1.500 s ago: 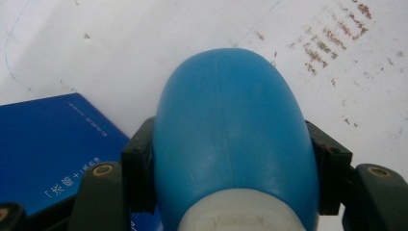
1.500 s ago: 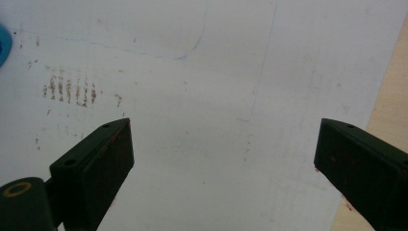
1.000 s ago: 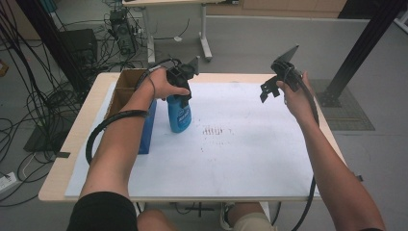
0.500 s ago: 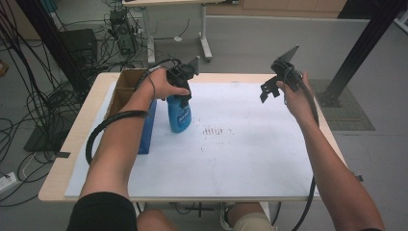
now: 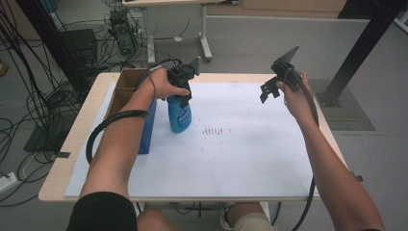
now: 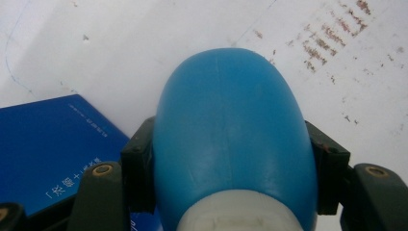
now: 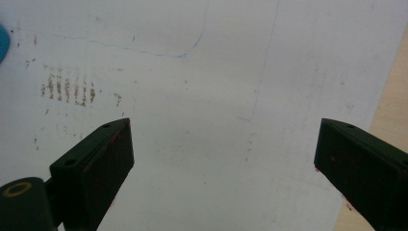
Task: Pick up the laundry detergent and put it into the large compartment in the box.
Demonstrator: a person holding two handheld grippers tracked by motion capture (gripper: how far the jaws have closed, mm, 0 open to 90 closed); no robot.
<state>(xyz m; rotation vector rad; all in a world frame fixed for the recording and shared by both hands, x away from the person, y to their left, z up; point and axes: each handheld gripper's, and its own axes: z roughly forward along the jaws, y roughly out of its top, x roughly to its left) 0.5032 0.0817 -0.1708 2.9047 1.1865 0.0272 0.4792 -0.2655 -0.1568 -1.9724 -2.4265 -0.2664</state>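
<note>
A person sits at a table [image 5: 288, 187] covered by a white sheet, holding one two-jaw gripper in each hand. The landmark is a single blue bottle [image 5: 179, 114] standing upright on the sheet, toward the far left of the table. The left gripper [image 5: 185, 84] sits on top of the bottle, its jaws closed against both sides of the rounded blue shoulder just below the white neck; in the left gripper view the bottle [image 6: 231, 139] fills the space between the jaws. Just left of the bottle stands one dark blue box [image 5: 146, 130], and beyond that one open cardboard box [image 5: 126, 86]. Right of the bottle, a patch of brownish smudges [image 5: 215, 132] marks the sheet. Far to the right of the bottle, the right gripper [image 5: 269, 89] hangs in the air above the table, jaws spread wide and holding nothing.

To handle the bottle well, the grip probably needs to stay firm and level on that smooth, curved shoulder, since it could slip, and any lift should go straight up, clear of the blue box.

Count: one bottle, two boxes, two grippers.
</note>
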